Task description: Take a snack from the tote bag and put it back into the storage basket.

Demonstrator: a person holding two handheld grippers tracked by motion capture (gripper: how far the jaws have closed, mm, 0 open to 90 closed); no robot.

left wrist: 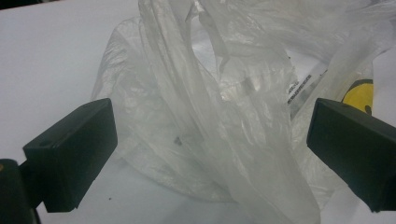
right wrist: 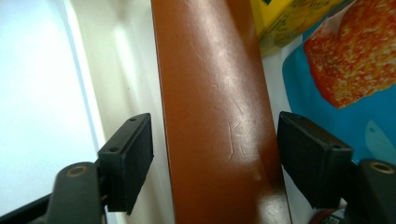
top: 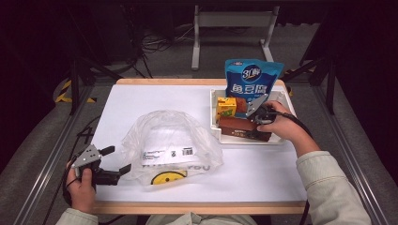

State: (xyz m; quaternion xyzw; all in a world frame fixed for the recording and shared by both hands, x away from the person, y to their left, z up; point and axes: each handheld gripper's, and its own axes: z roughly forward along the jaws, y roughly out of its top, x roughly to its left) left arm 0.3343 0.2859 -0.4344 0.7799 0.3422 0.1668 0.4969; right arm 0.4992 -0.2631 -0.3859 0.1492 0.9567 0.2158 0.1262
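A crumpled clear plastic bag (top: 171,143) with a yellow smiley print lies on the white table, and in the left gripper view the bag (left wrist: 219,116) bulges between the jaws. My left gripper (top: 118,159) (left wrist: 210,149) is open at the bag's left edge, its pads clear of the film. At the right, a white tray (top: 213,112) holds a long brown box (top: 239,127) (right wrist: 215,116). My right gripper (top: 251,119) (right wrist: 215,158) reaches down into the tray, jaws astride the brown box with a gap at one pad, so it is open.
A yellow carton (top: 226,107) (right wrist: 289,18) and a blue snack pouch (top: 251,77) (right wrist: 355,60) share the tray behind the brown box. The tray's white wall (right wrist: 126,70) runs close beside one jaw. Bare white tabletop (top: 263,164) lies in front of the tray.
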